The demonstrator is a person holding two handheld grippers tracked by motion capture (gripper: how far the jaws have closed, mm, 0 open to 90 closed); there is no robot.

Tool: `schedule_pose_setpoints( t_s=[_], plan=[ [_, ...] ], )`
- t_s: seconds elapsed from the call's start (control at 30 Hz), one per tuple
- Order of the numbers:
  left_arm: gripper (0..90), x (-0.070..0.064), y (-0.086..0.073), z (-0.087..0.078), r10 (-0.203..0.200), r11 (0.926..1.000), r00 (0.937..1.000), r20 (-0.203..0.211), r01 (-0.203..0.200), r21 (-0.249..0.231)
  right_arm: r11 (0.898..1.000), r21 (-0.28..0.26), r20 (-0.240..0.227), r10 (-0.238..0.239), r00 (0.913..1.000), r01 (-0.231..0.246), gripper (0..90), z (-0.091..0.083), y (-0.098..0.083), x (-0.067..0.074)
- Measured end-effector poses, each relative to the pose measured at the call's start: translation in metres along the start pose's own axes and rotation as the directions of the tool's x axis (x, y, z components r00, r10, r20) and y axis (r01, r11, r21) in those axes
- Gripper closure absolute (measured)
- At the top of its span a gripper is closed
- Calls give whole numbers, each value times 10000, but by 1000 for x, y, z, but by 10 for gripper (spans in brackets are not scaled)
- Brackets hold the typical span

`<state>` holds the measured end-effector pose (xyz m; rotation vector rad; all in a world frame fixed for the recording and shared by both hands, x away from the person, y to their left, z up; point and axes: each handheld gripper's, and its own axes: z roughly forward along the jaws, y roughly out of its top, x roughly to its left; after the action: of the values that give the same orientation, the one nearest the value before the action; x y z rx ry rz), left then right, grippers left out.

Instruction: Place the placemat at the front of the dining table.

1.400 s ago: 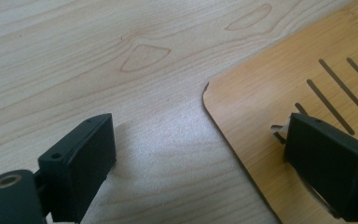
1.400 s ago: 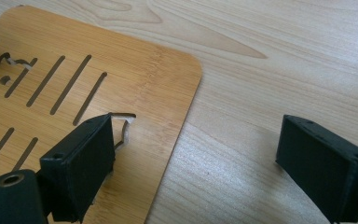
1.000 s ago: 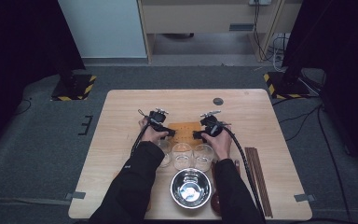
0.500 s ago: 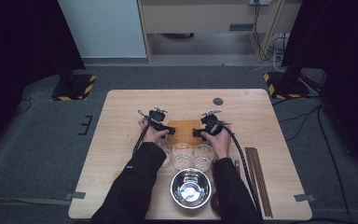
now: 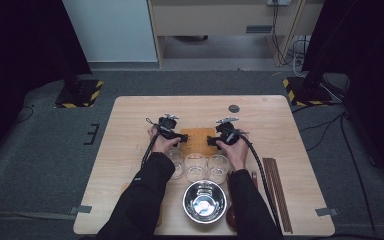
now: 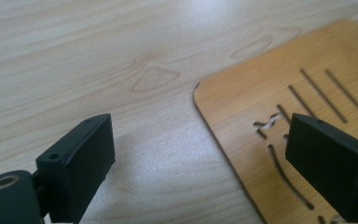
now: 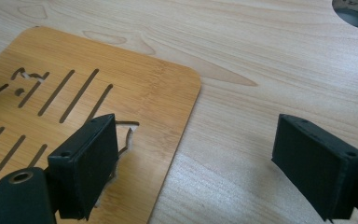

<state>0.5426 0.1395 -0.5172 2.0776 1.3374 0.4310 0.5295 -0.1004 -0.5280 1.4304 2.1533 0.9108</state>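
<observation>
A flat bamboo trivet [image 5: 198,139] with cut slots lies at the middle of the wooden table [image 5: 130,120]. My left gripper [image 5: 182,138] sits at its left edge and my right gripper [image 5: 212,141] at its right edge, both pointing inward. In the left gripper view my gripper [image 6: 200,140] is open, one jaw over bare table and the other over the trivet [image 6: 307,84]. In the right gripper view my gripper [image 7: 198,144] straddles the corner of the trivet [image 7: 98,79] the same way. Both pairs of jaws have just been closing a little, and their pads press on nothing.
Three clear glasses [image 5: 195,166] stand in a row just behind my hands, with a steel bowl [image 5: 204,201] nearer the front edge. Dark chopsticks [image 5: 277,192] lie along the right side. A small dark disc [image 5: 234,108] sits farther back.
</observation>
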Motion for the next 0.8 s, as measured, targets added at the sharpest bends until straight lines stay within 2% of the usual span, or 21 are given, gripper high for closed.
schedule_pose_setpoints(
  t_s=[0.17, 0.23, 0.27, 0.4, 0.6, 0.8],
  plan=[
    [74, 0, 0, -5, 181, 9998, 9998, 40, -182, 107, 10000, 99, -37, -7, 10000, 8, 143, -2, -1, 0],
    [73, -1, -1, -7, 348, 9991, 9994, 64, -350, 251, 9999, 147, -49, -61, 10000, 62, 144, -3, -3, -1],
    [69, -3, -3, -8, 556, 9979, 9984, 135, -560, 329, 9998, 177, -101, -103, 9999, 104, 144, -4, -5, -1],
    [66, -5, -7, -9, 720, 9965, 9970, 278, -731, 410, 9994, 311, -268, -165, 9995, 173, 144, -5, -8, 1],
    [61, -6, -14, -6, 866, 9936, 9954, 421, -894, 685, 9981, 416, -254, -445, 9987, 455, 139, -6, -10, 4],
    [56, -6, -15, -5, 878, 9927, 9948, 515, -917, 787, 9981, 487, -239, -374, 9990, 385, 126, -6, -11, 3]
  ],
)
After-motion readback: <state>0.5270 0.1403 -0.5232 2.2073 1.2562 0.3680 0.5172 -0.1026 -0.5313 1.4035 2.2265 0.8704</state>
